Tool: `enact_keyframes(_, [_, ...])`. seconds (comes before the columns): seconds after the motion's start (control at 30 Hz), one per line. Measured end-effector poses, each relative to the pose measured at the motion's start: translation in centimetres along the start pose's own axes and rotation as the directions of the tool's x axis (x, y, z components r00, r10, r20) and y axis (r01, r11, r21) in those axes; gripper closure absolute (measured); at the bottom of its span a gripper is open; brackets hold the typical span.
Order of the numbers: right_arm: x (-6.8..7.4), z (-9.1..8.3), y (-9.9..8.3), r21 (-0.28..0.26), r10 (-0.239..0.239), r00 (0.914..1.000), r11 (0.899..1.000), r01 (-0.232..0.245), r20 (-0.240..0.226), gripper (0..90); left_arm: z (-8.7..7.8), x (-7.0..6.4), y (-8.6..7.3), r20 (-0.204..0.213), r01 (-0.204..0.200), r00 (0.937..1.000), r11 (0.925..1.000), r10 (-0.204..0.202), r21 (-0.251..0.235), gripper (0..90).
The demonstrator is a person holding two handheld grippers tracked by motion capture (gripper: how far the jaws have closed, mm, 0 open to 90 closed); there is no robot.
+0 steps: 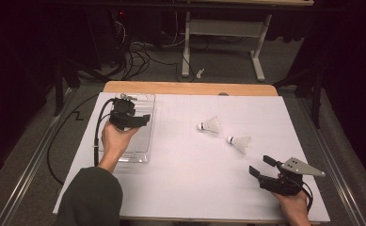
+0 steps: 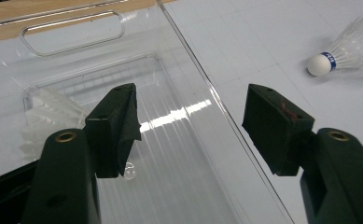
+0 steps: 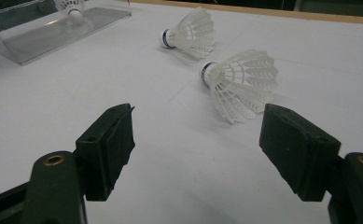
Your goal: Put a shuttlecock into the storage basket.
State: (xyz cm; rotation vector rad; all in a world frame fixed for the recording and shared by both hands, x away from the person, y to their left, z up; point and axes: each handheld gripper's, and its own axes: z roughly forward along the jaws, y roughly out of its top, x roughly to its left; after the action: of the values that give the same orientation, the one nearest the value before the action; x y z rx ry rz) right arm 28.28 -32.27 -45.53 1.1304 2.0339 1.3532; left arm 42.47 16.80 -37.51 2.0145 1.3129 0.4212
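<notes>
Two white shuttlecocks lie on the white table sheet: one (image 1: 210, 125) near the middle, the other (image 1: 240, 142) to its right and nearer me. A third shuttlecock (image 2: 48, 121) lies inside a clear plastic tray (image 1: 140, 150) at the left. My left gripper (image 1: 144, 119) hovers over that tray, open and with nothing between its jaws (image 2: 191, 126). My right gripper (image 1: 260, 165) is low at the front right, open, and points at the nearer shuttlecock (image 3: 242, 84), a short way off. The farther shuttlecock (image 3: 191, 32) lies beyond it.
The white sheet (image 1: 185, 188) covers a wooden table whose back edge (image 1: 190, 88) shows bare. Cables and table legs stand on the floor behind. A black cable (image 1: 96, 136) trails from the left gripper off the table's left side.
</notes>
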Motion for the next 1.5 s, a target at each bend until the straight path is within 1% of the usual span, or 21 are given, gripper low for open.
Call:
enact_keyframes(0.1, [0.0,0.0,0.0,-0.002,0.002,1.0000,1.000,-0.002,0.001,26.7,-0.3,-0.1,-0.2,0.003,-0.009,1.0000,0.9999,0.009,-0.006,36.5])
enact_keyframes(0.2, [0.0,0.0,0.0,0.000,-0.001,1.0000,1.000,0.001,0.000,26.8,-0.8,-0.3,-0.4,0.008,-0.008,0.9999,0.9993,0.008,-0.035,36.7])
enact_keyframes(0.23, [0.0,0.0,0.0,0.000,-0.001,1.0000,1.000,0.001,0.000,26.8,-0.8,-0.3,-0.4,0.008,-0.008,0.9999,0.9993,0.008,-0.035,36.7])
enact_keyframes(0.27, [0.0,0.0,0.0,-0.001,-0.001,1.0000,1.000,0.001,0.000,26.7,-1.1,-0.4,-0.6,0.016,-0.006,0.9999,0.9990,0.007,-0.045,36.8])
enact_keyframes(0.33, [0.0,0.0,0.0,-0.002,0.000,1.0000,1.000,0.000,0.000,26.7,-1.3,-0.5,-0.7,0.015,-0.008,0.9998,0.9985,0.009,-0.054,36.7])
enact_keyframes(0.47, [0.0,0.0,0.0,-0.004,0.000,1.0000,1.000,0.000,0.001,26.7,-1.8,-0.7,-1.1,0.028,-0.008,0.9995,0.9970,0.010,-0.077,36.7])
enact_keyframes(0.53, [0.0,-0.1,0.0,-0.004,0.002,1.0000,1.000,-0.002,0.002,26.8,-1.9,-0.7,-1.2,0.034,-0.008,0.9994,0.9969,0.011,-0.078,36.8])
enact_keyframes(0.6, [0.0,-0.1,0.0,-0.006,0.000,1.0000,1.000,0.000,0.002,26.8,-2.2,-0.8,-1.4,0.038,-0.008,0.9992,0.9956,0.012,-0.093,36.9])
enact_keyframes(0.93, [0.0,-0.1,0.0,-0.007,-0.002,1.0000,1.000,0.002,0.003,26.7,-3.0,-1.2,-2.0,0.050,-0.022,0.9984,0.9917,0.028,-0.127,36.8])
enact_keyframes(1.23, [0.0,-0.1,0.0,-0.006,-0.002,1.0000,1.000,0.002,0.003,26.7,-3.4,-1.3,-2.9,0.068,-0.017,0.9973,0.9884,0.027,-0.151,36.2])
enact_keyframes(1.3, [0.0,-0.1,0.0,-0.005,-0.001,1.0000,1.000,0.001,0.002,26.7,-3.5,-1.3,-3.0,0.078,-0.005,0.9968,0.9877,0.018,-0.156,36.0])
enact_keyframes(1.5, [0.0,0.0,0.0,-0.004,-0.003,1.0000,1.000,0.003,0.002,26.8,-3.8,-1.4,-3.7,0.080,-0.005,0.9966,0.9841,0.019,-0.178,35.1])
